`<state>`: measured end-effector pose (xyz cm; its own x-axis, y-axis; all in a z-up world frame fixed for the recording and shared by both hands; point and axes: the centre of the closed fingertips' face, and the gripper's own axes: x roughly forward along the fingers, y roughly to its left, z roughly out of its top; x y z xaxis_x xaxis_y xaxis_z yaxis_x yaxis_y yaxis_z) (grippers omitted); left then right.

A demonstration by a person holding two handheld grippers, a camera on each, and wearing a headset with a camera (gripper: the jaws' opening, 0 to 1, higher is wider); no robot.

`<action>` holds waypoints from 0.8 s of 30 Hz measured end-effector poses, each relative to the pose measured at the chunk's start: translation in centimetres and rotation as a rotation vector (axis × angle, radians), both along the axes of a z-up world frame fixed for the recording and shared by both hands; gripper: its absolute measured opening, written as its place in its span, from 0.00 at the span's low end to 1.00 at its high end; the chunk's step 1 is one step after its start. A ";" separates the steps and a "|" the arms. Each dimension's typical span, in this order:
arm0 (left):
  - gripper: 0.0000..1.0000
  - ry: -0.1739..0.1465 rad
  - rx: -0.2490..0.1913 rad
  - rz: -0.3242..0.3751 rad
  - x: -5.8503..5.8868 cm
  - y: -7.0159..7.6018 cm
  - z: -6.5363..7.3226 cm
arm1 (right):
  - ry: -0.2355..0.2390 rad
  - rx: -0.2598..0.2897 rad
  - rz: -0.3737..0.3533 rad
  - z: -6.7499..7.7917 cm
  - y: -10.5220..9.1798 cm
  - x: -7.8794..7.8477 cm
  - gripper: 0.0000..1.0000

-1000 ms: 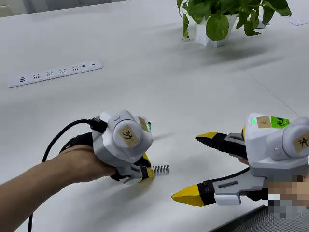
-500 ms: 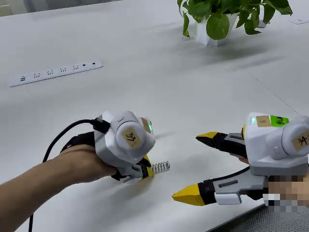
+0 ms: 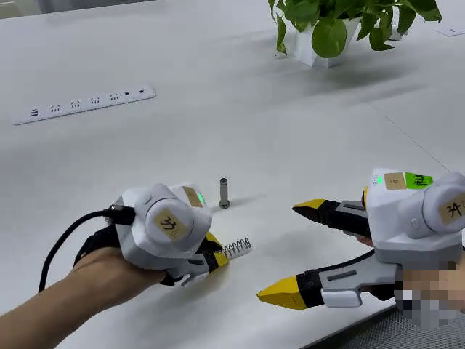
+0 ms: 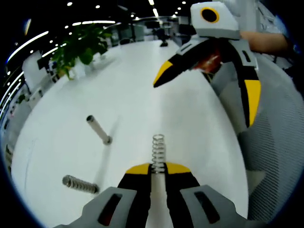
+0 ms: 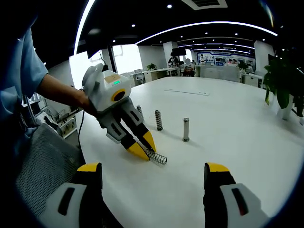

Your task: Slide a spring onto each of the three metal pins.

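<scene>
My left gripper (image 3: 216, 259) is shut on one end of a small steel spring (image 3: 237, 249), which sticks out toward the right just above the white table (image 3: 290, 138). In the left gripper view the spring (image 4: 157, 151) rises from between the shut yellow tips. A bare metal pin (image 3: 224, 193) stands upright just beyond it. A second pin (image 5: 158, 120) wears a spring, and a third pin (image 5: 139, 110) is partly hidden behind the left gripper (image 5: 141, 148). My right gripper (image 3: 290, 251) hovers open and holds nothing, to the right of the spring.
A white power strip (image 3: 83, 105) lies at the far left and a potted plant (image 3: 327, 29) stands at the back. The left gripper's black cable (image 3: 69, 240) trails left. The table's front edge and a mesh chair (image 3: 414, 336) are near the right gripper.
My left gripper has drawn back to the left with the spring, uncovering the bare pin behind it. The spring's free end has tilted up slightly. The right gripper has stayed put.
</scene>
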<state>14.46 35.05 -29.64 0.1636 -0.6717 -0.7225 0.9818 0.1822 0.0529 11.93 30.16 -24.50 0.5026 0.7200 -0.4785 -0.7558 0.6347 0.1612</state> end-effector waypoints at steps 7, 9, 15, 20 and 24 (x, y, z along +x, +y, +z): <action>0.10 0.007 -0.099 0.097 -0.7 1.2 1.3 | 0.031 -0.005 0.024 -0.5 0.3 -0.6 0.88; 0.10 0.020 -0.106 0.121 -1.1 1.8 1.4 | 0.036 -0.009 0.033 -0.6 0.3 -0.8 0.88; 0.10 0.025 -0.138 0.172 -2.1 3.0 2.1 | 0.059 -0.010 0.039 -0.9 0.0 -0.9 0.86; 0.10 0.028 -0.159 0.190 -2.9 3.8 2.7 | 0.090 -0.016 0.056 -0.8 0.1 -1.0 0.84; 0.10 0.023 -0.176 0.188 -3.6 4.3 3.2 | 0.110 -0.020 0.102 -0.4 1.0 -0.9 0.79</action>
<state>10.86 39.33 -26.42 0.2821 -0.7466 -0.6025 0.9305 0.3658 -0.0175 11.06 31.11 -24.93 0.3712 0.7546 -0.5410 -0.7950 0.5594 0.2347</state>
